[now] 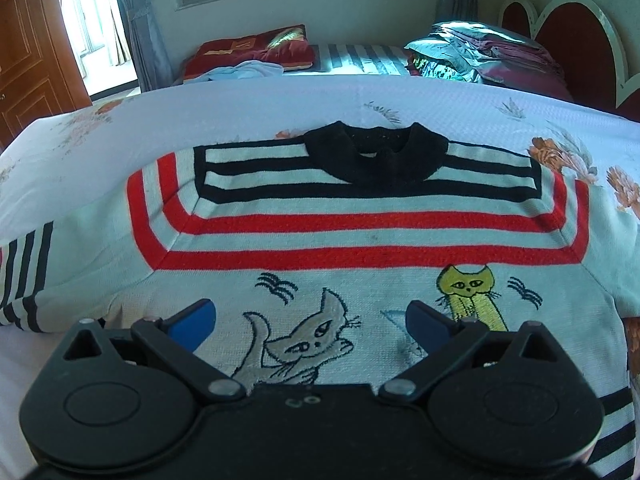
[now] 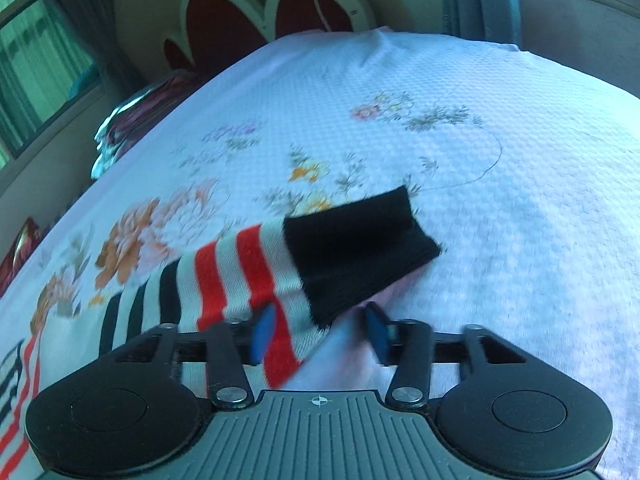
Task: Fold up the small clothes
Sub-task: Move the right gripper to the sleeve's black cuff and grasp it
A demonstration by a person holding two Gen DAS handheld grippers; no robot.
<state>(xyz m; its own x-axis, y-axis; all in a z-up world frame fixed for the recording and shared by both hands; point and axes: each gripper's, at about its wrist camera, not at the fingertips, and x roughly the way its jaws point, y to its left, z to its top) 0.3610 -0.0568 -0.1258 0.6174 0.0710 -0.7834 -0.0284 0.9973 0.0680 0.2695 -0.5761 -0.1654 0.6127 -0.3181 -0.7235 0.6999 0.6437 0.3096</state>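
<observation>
Knitted striped sleeve (image 2: 248, 276) with its black cuff (image 2: 360, 248) lies partly between the narrowed right gripper (image 2: 320, 332) fingers, not visibly pinched, so bite nearer the cuff, while the left gripper (image 1: 312, 320) hangs wide above the sweater (image 1: 360, 240) body.
</observation>
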